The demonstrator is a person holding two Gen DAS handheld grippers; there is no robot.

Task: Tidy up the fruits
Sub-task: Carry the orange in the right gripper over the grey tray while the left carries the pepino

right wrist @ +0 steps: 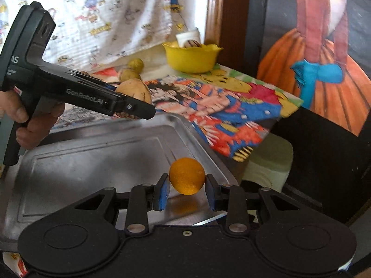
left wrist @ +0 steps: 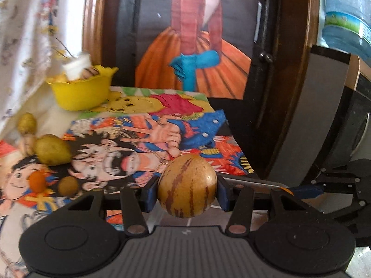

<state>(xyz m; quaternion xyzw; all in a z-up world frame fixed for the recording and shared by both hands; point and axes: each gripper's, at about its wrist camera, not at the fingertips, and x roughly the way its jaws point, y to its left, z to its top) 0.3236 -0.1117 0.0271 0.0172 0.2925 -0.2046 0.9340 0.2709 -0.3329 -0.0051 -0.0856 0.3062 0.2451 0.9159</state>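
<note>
The right gripper [right wrist: 187,186] has its two blue pads closed against an orange fruit [right wrist: 187,175], held just above the near right corner of the metal tray [right wrist: 76,159]; its reflection shows on the steel directly beneath, so the tray lies straight down from the claw, toward 6 o'clock. The left gripper [left wrist: 187,193] is clamped on a rounder tan fruit with brown streaks [left wrist: 187,185], its long axis roughly upright between the pads. In the right wrist view that gripper sits at about 10 o'clock, over the far left rim of the tray. My judgement: the right hand is the nearer to setting down, needing only a short drop. Loose greenish fruit [left wrist: 52,149] lie on the cartoon cloth [left wrist: 148,129] at 9 o'clock from the left claw, a yellow bowl [left wrist: 81,90] at 11
</note>
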